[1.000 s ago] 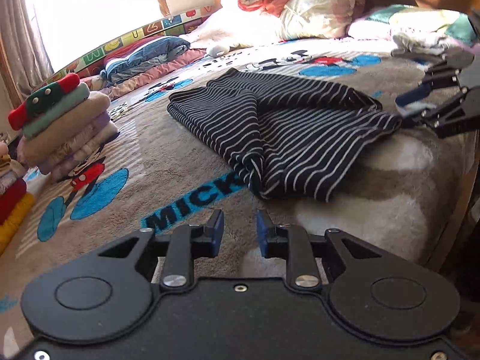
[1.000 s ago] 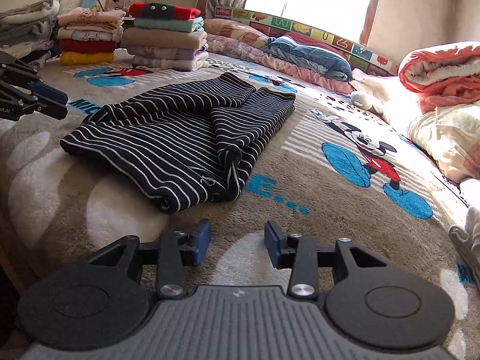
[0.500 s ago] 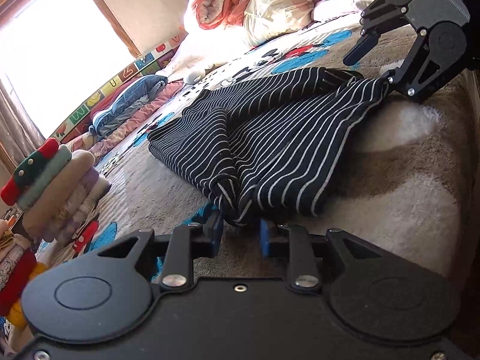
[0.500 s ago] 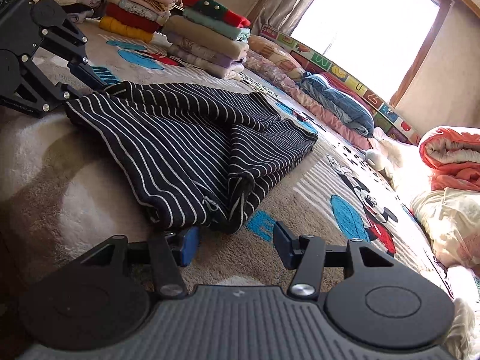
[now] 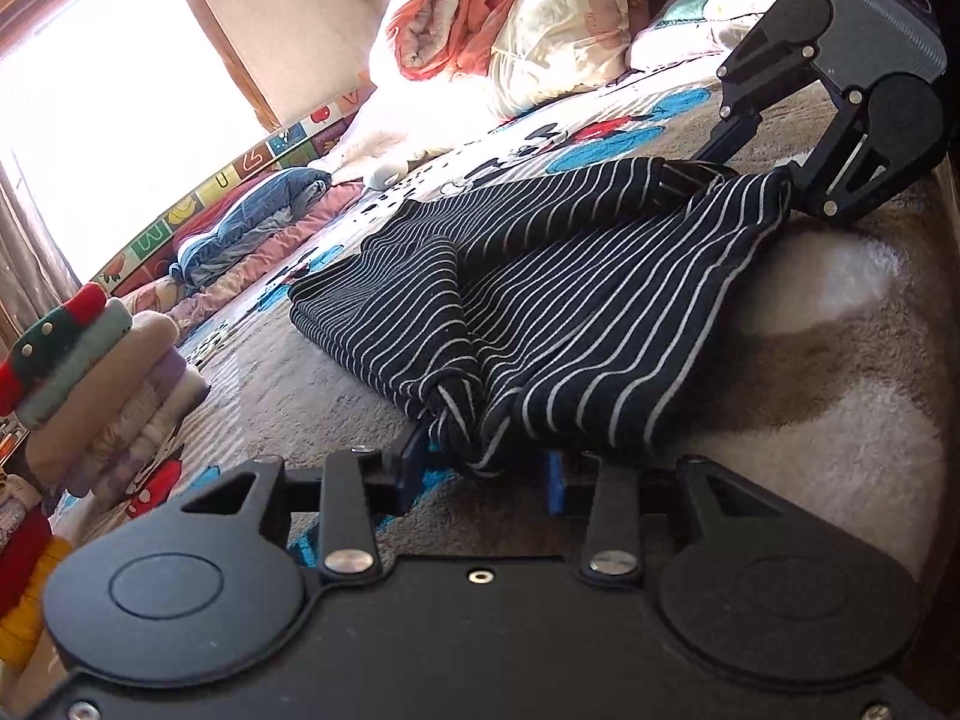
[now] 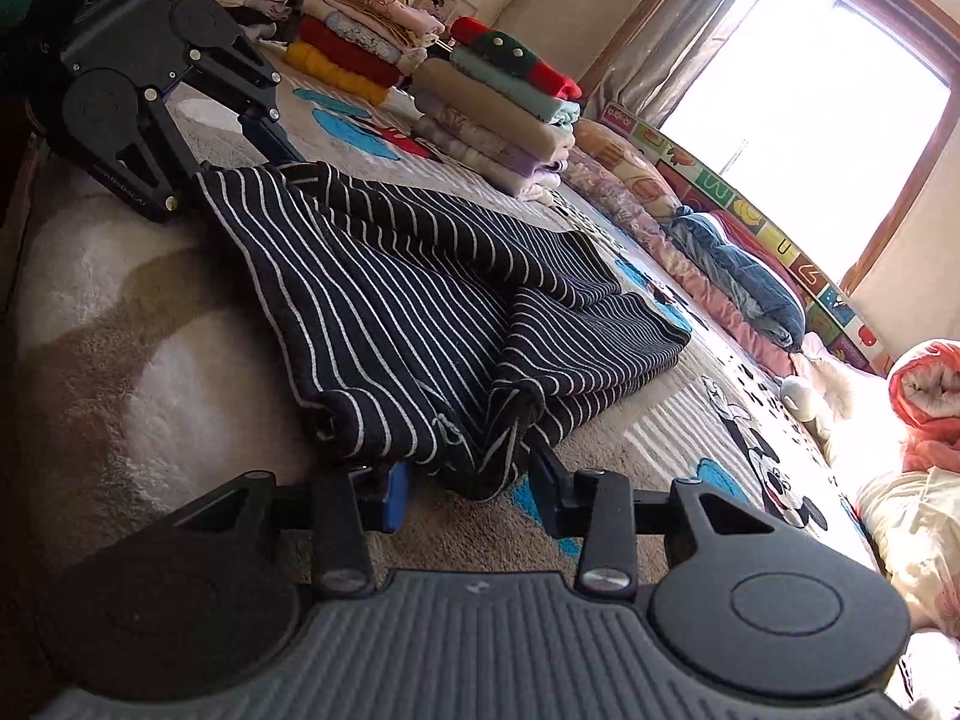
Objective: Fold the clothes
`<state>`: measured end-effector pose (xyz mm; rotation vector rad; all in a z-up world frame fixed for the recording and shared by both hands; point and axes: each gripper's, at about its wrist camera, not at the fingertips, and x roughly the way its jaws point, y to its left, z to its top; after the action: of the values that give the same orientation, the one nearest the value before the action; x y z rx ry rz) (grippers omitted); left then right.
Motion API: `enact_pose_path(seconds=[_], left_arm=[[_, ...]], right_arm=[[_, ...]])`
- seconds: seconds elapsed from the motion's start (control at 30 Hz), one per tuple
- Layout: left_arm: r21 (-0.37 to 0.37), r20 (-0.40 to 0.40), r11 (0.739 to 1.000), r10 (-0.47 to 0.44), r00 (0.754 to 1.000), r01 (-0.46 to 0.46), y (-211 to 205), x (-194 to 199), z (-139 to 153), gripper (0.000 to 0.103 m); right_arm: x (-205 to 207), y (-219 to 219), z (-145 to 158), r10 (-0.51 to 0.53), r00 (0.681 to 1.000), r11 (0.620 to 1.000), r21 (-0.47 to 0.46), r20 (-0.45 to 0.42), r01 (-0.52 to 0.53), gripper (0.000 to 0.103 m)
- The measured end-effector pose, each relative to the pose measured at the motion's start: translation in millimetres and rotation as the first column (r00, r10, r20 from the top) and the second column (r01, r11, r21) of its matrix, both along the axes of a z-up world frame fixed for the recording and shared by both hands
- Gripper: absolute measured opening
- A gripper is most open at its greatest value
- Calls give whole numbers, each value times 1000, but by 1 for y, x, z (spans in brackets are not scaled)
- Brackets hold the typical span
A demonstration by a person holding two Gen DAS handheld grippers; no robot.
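Straddling one near corner each, the left claw [image 5: 480,474] and right claw [image 6: 465,483] sit low on the bed [image 5: 840,450] at the striped garment [image 5: 570,312]. Left jaws have just been opening, right closing; cloth lies between both pairs, yet neither visibly pinches it. Paired corners would let one fold lift evenly.

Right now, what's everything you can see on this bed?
striped garment: one, black and white, mid-bed
folded stacks: two, many colours, bed's side edge
blanket: one, brown-grey cartoon print, covering the bed
bundled quilts: two, orange and cream, far end
blue quilt: one, far edge
left gripper: one, black, jaws just opened, garment corner between
right gripper: one, black, jaws just closing, another garment corner between
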<state>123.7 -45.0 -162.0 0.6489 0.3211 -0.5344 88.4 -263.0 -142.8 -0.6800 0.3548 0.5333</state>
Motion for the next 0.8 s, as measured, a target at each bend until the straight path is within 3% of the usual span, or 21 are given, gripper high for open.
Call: enact_pose_path(seconds=[0.07,0.17,0.33,0.5,0.67,0.8], left_arm=[[-6,-7,1000,2,1000,-2,-1,1,0,36],[-9,-16,1000,8,1000,-8,-3,2,-1,26],[-11,-23,999,33,999,-34,-6,1,-1,12],[3,-37,999,36,999,-36,-7,-12,4,9],[47,-69,998,-29,997,33,1,-44,17,9],[-15,-98,997,-71,993,69,11,-63,38,9]], right_arm=[[2,1,0,-8,1000,1000,5,-12,8,30],[5,2,1,-18,999,1000,23,-39,19,22],[5,6,3,-49,998,998,31,-50,50,20],[-6,8,7,-76,995,996,48,-59,79,18],[-34,4,19,-58,996,995,72,-68,62,18],[-68,-1,36,-41,997,993,109,-62,47,18]])
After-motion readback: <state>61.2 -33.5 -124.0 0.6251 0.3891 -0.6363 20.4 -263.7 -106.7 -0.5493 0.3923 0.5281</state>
